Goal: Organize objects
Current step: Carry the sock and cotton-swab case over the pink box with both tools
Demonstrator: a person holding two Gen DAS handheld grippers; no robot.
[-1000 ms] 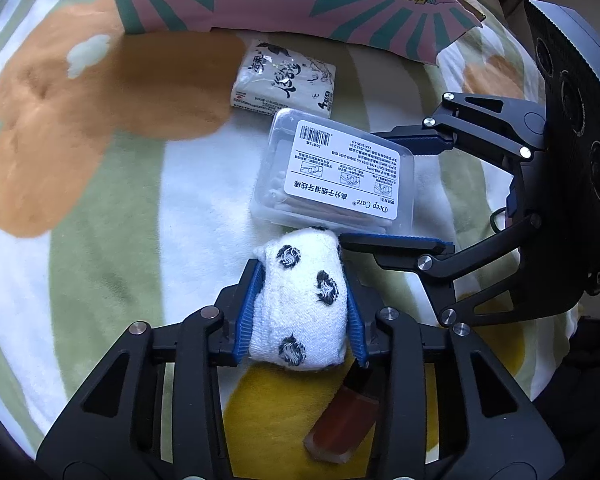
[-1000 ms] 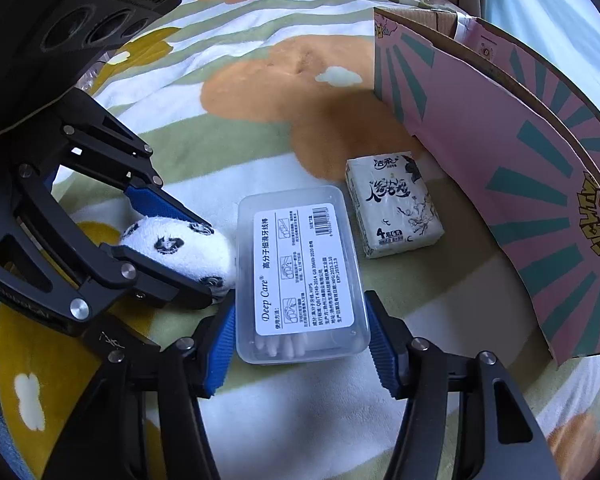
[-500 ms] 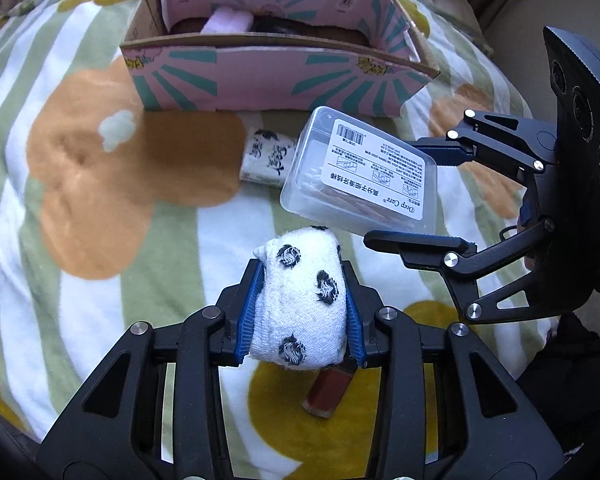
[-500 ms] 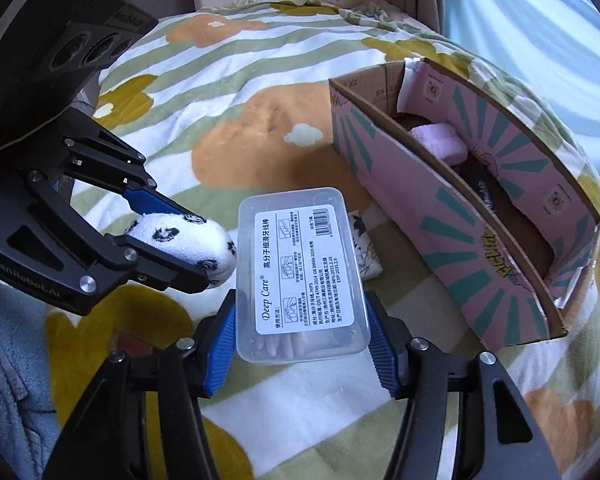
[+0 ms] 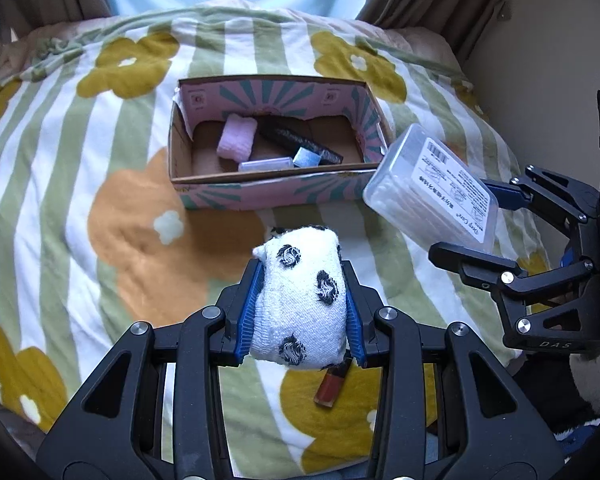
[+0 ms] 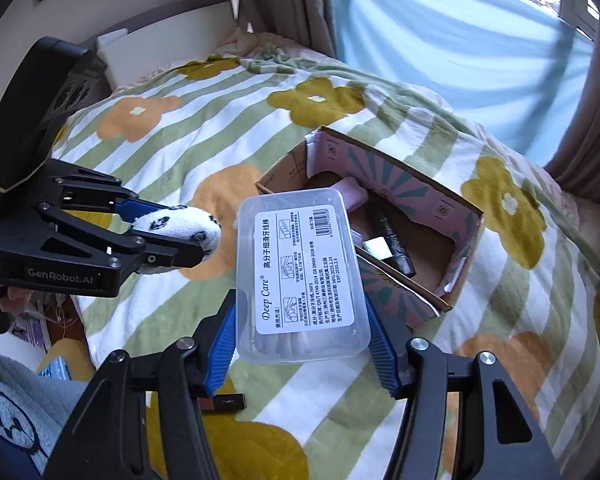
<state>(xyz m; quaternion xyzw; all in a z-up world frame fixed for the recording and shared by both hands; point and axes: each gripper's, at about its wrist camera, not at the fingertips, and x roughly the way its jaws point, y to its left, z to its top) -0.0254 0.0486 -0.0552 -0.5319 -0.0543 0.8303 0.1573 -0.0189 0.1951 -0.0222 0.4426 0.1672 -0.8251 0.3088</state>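
L gripper (image 5: pixel 300 304) clamped on rolled sock (image 5: pixel 300 300), ctr frame: soft, light, squashes. R gripper (image 6: pixel 302 312) clamped across clear floss box (image 6: pixel 300 276), lower ctr: stiff, slick sides; hold mid-width. Cardboard box (image 5: pixel 260 196) upper ctr, below both.

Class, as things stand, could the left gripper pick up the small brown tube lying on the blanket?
Probably not: the left gripper is already shut on the spotted sock, and the brown tube lies under it.

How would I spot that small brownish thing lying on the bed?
Start at the flowered blanket, well short of the pink box. Just under the spotted white sock in the left gripper lies a small reddish-brown tube on a mustard flower, the only loose item there.
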